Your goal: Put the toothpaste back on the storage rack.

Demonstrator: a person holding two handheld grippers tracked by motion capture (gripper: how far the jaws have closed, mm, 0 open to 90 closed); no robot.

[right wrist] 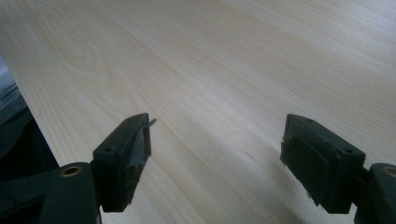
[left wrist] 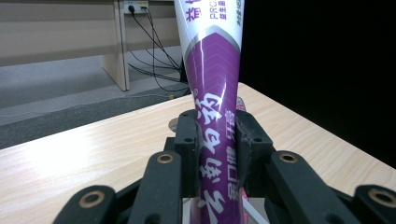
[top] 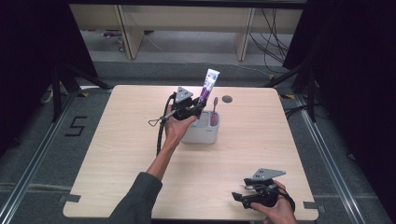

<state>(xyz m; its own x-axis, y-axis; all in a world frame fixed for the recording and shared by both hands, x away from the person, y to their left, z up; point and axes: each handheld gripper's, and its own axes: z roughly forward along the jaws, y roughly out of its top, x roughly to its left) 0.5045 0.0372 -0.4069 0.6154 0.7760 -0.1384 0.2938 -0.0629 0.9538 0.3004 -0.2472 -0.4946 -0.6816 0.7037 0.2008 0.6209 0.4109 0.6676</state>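
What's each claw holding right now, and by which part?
The left claw clamps the purple-and-white toothpaste tube on its lower body, above the grey holder. The right claw holds nothing.

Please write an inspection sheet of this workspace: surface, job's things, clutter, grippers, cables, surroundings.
Surface: light wooden table, round dark hole near far edge.
Job's things: purple-and-white toothpaste tube held upright over grey rectangular holder; pink toothbrush stands in holder.
Clutter: nothing seen.
Grippers: left gripper shut on tube; right gripper open, holds nothing, low over table near front right corner.
Cables: black cable trails from left gripper; loose wires on floor behind.
Surroundings: pale wooden furniture legs, grey floor, black curtains at the sides.
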